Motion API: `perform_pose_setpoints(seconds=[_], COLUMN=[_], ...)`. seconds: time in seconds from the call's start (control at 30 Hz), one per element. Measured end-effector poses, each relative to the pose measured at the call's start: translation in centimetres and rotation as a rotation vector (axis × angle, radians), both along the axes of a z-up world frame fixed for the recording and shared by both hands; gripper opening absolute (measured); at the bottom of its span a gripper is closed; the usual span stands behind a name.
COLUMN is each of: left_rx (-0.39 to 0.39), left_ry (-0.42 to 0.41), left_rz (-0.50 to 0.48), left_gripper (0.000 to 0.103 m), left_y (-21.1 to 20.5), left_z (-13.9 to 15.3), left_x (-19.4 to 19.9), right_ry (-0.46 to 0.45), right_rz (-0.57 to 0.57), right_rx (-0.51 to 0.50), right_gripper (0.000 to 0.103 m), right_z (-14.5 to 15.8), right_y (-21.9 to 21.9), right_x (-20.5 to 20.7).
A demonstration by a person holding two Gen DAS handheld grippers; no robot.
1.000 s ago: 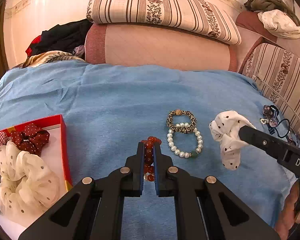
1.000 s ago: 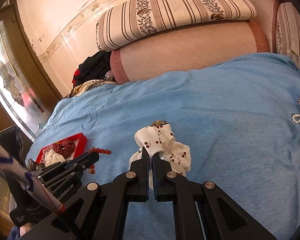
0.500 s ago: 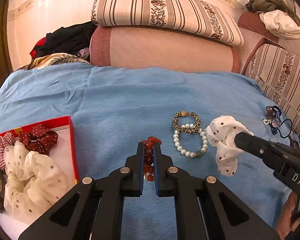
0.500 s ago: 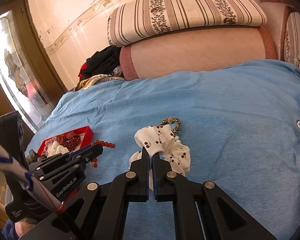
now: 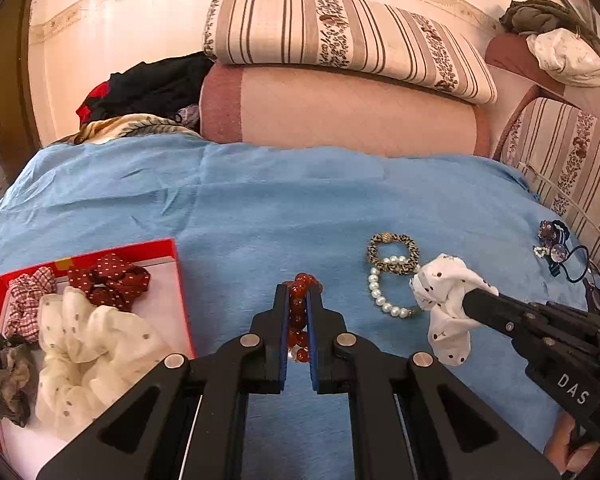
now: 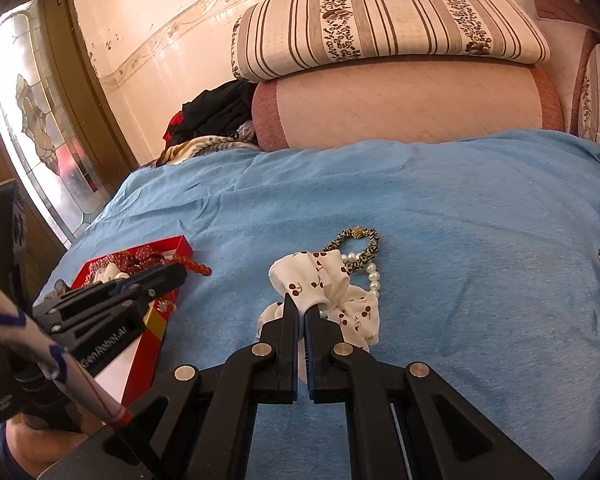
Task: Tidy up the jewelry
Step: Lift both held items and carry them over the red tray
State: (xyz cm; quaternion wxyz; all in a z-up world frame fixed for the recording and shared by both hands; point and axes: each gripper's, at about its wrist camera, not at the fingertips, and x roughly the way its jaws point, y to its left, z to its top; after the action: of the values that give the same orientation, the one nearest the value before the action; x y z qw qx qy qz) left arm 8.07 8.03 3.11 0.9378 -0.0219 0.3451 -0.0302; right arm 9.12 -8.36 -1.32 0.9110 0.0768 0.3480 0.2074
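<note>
My left gripper (image 5: 298,294) is shut on a red bead bracelet (image 5: 300,308), held just above the blue blanket, right of the red box (image 5: 156,246). The right gripper (image 6: 299,306) is shut on a white cherry-print scrunchie (image 6: 320,280), lifted off the blanket; it also shows in the left wrist view as the white scrunchie (image 5: 446,300) on the right gripper (image 5: 472,300). A pearl bracelet (image 5: 384,300) and a leopard-print hair tie (image 5: 392,252) lie on the blanket between the two grippers. The red box holds several scrunchies, among them a cream one (image 5: 84,356) and a dark red dotted one (image 5: 108,280).
More hair ties and trinkets (image 5: 556,248) lie at the blanket's right edge. Striped cushions (image 5: 340,36) and a pink bolster (image 5: 348,112) line the back, with a pile of dark clothes (image 5: 148,84) at the back left. A window (image 6: 32,128) stands at the left.
Both grippers have drifted left toward the red box with their loads. The box shows more fully in the left wrist view, and the pearl bracelet and hair tie sit further right.
</note>
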Motion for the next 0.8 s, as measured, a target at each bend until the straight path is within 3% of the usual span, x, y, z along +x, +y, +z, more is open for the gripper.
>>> perform_pose_setpoints(seconds=[0.4,0.8], left_rx=[-0.012,-0.060], left_ry=[-0.035,-0.111], left_rz=[0.024,0.076], left_gripper=[0.008,0.008], left_y=[2.0,5.9], left_z=[1.4,4.7], left_x=[-1.3,-5.0], right_ry=[-0.012,-0.006], right_rz=[0.027,0.025], right_rx=[-0.013,0.046], right_gripper=[0.003,0.003], right_z=[0.2,1.5], right_y=[2.4,5.3], right_x=[-1.7,-5.9])
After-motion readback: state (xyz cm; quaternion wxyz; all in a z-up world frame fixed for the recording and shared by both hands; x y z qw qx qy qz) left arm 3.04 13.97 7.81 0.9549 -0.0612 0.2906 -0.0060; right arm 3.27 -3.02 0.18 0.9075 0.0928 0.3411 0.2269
